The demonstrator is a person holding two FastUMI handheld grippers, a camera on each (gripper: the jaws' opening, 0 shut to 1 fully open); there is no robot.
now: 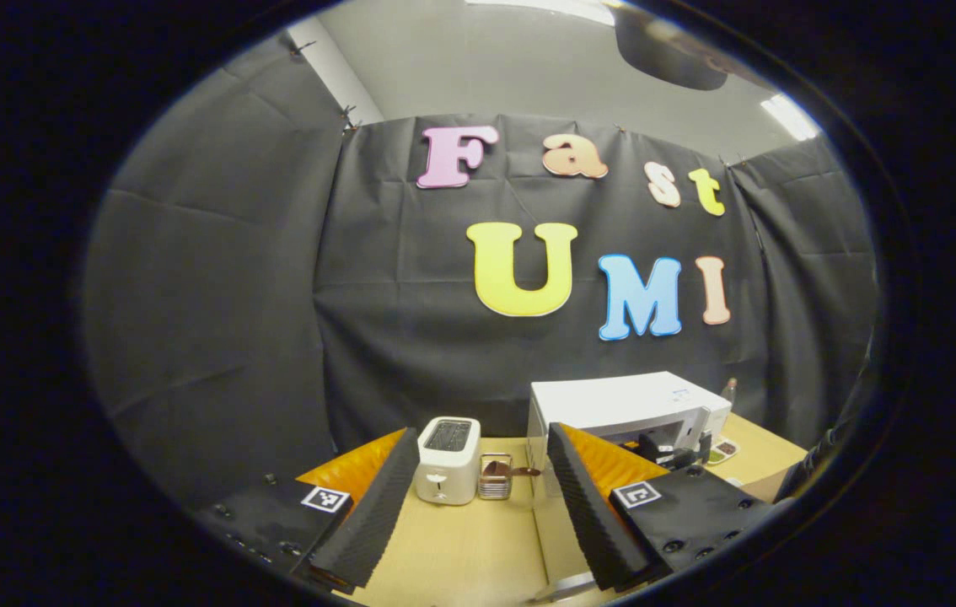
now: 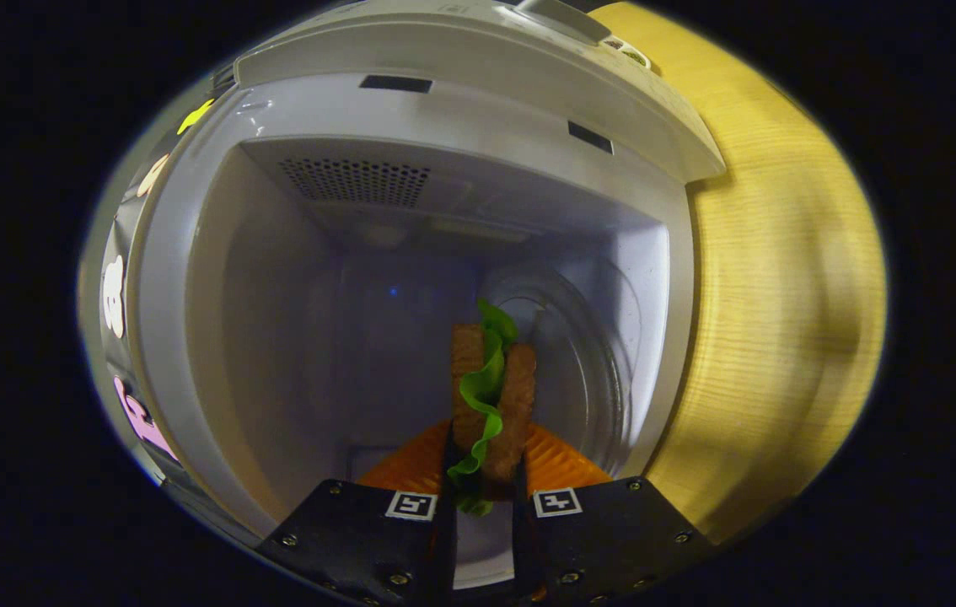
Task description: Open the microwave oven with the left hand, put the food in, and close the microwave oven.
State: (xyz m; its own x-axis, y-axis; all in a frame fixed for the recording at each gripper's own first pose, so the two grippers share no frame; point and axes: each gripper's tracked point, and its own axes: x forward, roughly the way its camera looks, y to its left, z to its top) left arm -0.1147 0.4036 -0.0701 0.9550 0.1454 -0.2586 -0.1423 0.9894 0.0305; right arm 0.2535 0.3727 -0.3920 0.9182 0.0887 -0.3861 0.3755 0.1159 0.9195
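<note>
Clamped in the right tool (image 2: 485, 497), a sandwich (image 2: 491, 396) of two brown crumbed slabs around frilly green lettuce hangs inside the open white microwave (image 2: 191, 320), near its glass turntable (image 2: 588, 362); left tool (image 1: 478, 506) gapes over wood-grain tabletop (image 1: 461, 548)

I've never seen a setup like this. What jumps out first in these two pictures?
In the right gripper view, the right gripper pinches a brown sandwich with green lettuce inside the open white microwave oven, near its round glass turntable. In the left gripper view, the open left gripper faces a white toaster on the wooden table.
</note>
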